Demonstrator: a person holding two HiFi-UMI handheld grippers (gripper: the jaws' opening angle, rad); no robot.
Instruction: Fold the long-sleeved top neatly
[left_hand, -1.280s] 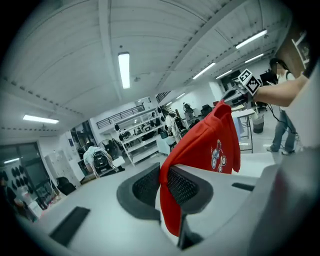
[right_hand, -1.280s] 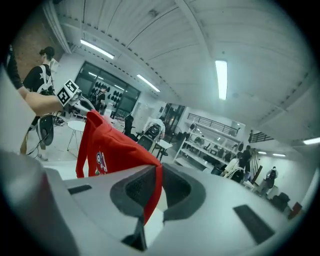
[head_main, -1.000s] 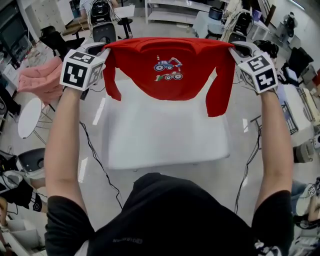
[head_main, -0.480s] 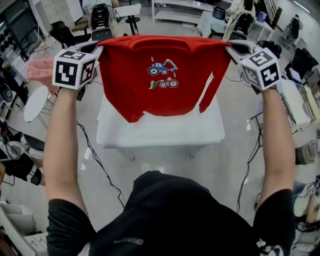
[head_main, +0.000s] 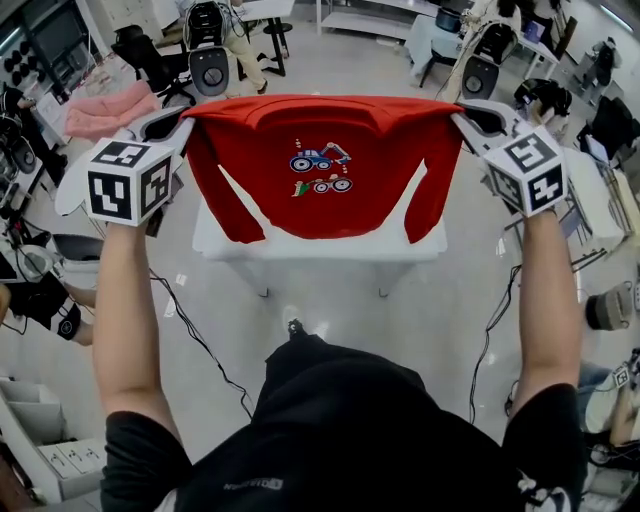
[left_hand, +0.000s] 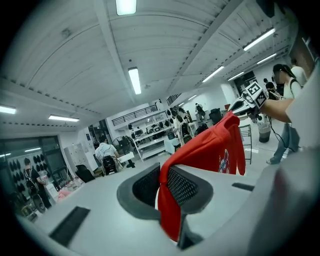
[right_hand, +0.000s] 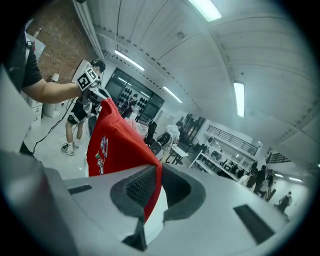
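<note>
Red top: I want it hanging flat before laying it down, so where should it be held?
At the two shoulder corners, one gripper from each outer side, as the left gripper and right gripper clamp it now: the red top hangs spread, sleeves dangling free.

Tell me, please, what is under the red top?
A white table stands below the red top; only its near edge and legs show. The hanging cloth covers the rest.

Free air abv table (head_main: 340, 251) (chair (head_main: 148, 62) bhd)

Bright ceiling-strip light; fisheye edges dark, softly blurred.
</note>
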